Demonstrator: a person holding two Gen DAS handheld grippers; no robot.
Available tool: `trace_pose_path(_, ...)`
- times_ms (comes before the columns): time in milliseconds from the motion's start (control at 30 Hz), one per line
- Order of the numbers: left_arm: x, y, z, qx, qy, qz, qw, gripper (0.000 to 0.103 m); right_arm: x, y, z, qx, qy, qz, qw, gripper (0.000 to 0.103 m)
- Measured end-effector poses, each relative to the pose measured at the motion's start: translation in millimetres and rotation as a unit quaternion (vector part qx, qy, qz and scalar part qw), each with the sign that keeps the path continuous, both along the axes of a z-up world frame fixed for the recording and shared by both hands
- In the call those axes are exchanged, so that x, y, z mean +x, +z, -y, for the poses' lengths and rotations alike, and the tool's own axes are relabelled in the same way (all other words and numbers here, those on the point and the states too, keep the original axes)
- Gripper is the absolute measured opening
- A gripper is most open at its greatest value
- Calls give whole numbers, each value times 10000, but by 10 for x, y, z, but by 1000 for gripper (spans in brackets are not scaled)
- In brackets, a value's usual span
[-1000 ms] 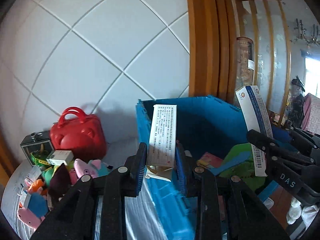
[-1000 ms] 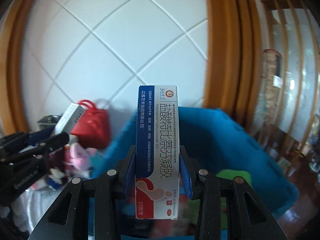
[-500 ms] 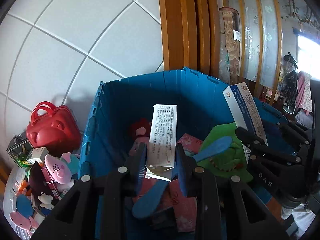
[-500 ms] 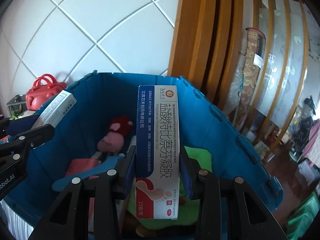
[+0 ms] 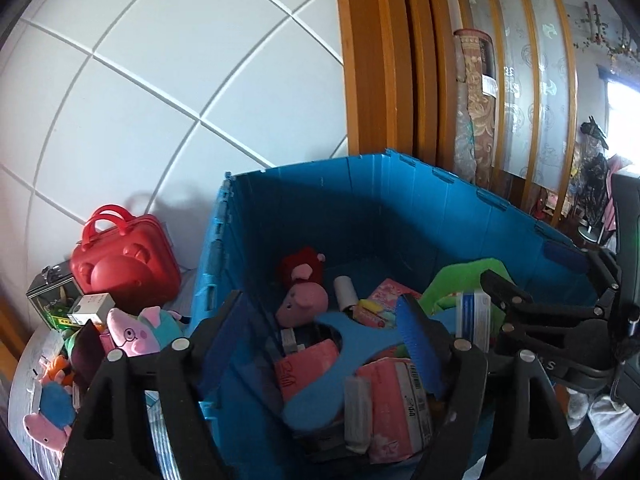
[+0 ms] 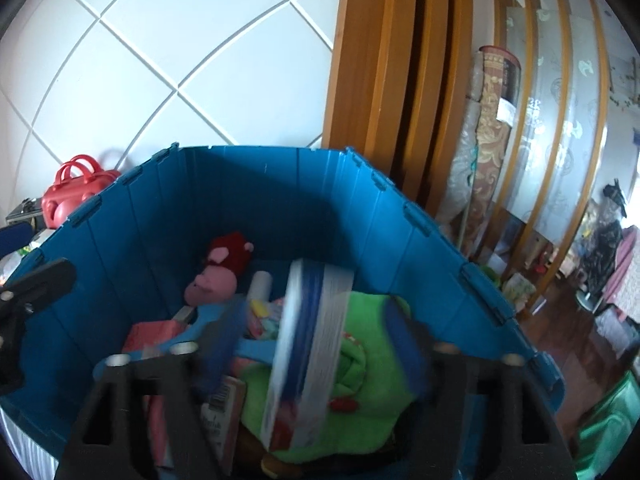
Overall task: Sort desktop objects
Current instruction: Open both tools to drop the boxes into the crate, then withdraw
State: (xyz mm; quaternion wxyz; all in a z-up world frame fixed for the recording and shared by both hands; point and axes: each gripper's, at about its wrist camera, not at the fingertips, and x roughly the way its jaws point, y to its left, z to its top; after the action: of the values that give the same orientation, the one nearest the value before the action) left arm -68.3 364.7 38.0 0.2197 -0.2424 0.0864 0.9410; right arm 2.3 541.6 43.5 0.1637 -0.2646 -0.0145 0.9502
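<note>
A blue crate holds toys and boxes; it also shows in the right wrist view. My left gripper is open and empty over the crate's near left side. A white box lies inside the crate below it. My right gripper is open above the crate, and the blue-and-white medicine box is blurred between the spread jaws, tilted and falling free over a green cloth. That box also shows in the left wrist view beside the right gripper.
A pink pig plush and pink boxes lie in the crate. Left of the crate stand a red case, a small white box and several plush toys. A wooden door frame rises behind.
Both grippers have opened over the crate. The white box has dropped from the left gripper into the crate. The blue-and-white box has left the right gripper's grip and is falling.
</note>
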Motion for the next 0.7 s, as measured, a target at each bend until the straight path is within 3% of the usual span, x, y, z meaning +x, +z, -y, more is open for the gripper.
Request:
trace_pose_path(67,42,30,158,70,132,-65,9999,76,43,59,67,15,47,-106,9999,102)
trace_pose_path(133,77,52,360,121,343,-124,9993,76,81,121,146,26,105,-205,9997,103)
trace_pose_path(267,150,69,899,103,982,-300,9947,94,132,270,431,6,430,-527,9977,103)
trace_pose_path(333,189,56,1281,101,1390,-361,9896,96,154,343,640,-46,707,-729,9948,103)
trace_pose_path(533,182,-170,2427,128,2203,-210,9751,97,40,429,1649,-103,1736,-934,9803,103)
trace_pose_path(700,122,-522,3571,29,2795,263,9598,97,-259,312,2646,-308,2353,-874,9675,103)
